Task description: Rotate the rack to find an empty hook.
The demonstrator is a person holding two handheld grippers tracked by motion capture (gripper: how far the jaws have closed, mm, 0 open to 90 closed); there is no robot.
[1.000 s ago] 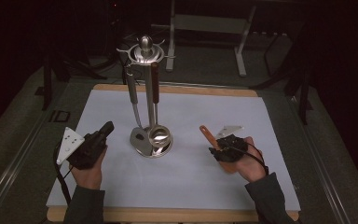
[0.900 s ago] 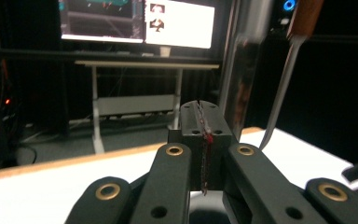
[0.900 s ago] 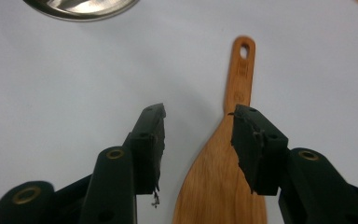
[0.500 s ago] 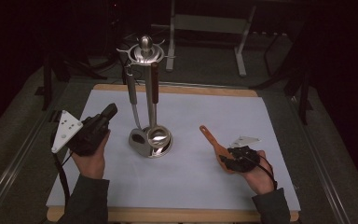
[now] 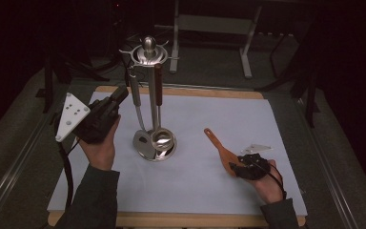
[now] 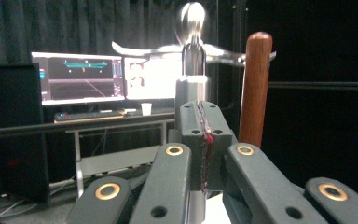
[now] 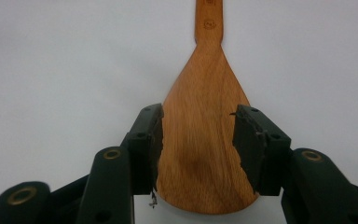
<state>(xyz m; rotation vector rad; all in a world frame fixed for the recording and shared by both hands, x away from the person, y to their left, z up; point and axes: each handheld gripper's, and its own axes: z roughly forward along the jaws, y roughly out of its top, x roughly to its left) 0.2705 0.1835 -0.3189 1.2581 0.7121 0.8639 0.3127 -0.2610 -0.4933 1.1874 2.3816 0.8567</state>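
A steel utensil stand (image 5: 148, 52) rises from a round base (image 5: 143, 151) on the white mat (image 5: 276, 119). A ladle with a brown wooden handle (image 5: 157, 86) and a metal utensil (image 5: 136, 95) hang from it. My left gripper (image 5: 121, 91) is held up just left of the stand, shut with nothing in it; in the left gripper view (image 6: 204, 121) the wooden handle (image 6: 255, 88) stands close behind its jaws. A wooden spatula (image 5: 217, 143) lies flat on the mat. My right gripper (image 5: 236, 168) is open, its jaws on either side of the spatula's blade (image 7: 200, 93).
The mat covers a wooden table with a bare front edge (image 5: 181, 220). A metal frame (image 5: 209, 24) stands behind the table. Two lit monitors (image 6: 79, 77) sit on a desk far behind the stand. Dark floor surrounds the table.
My left gripper has risen and moved forward toward the stand. My right gripper has drawn back along the spatula toward the table's front; the spatula has stayed put.
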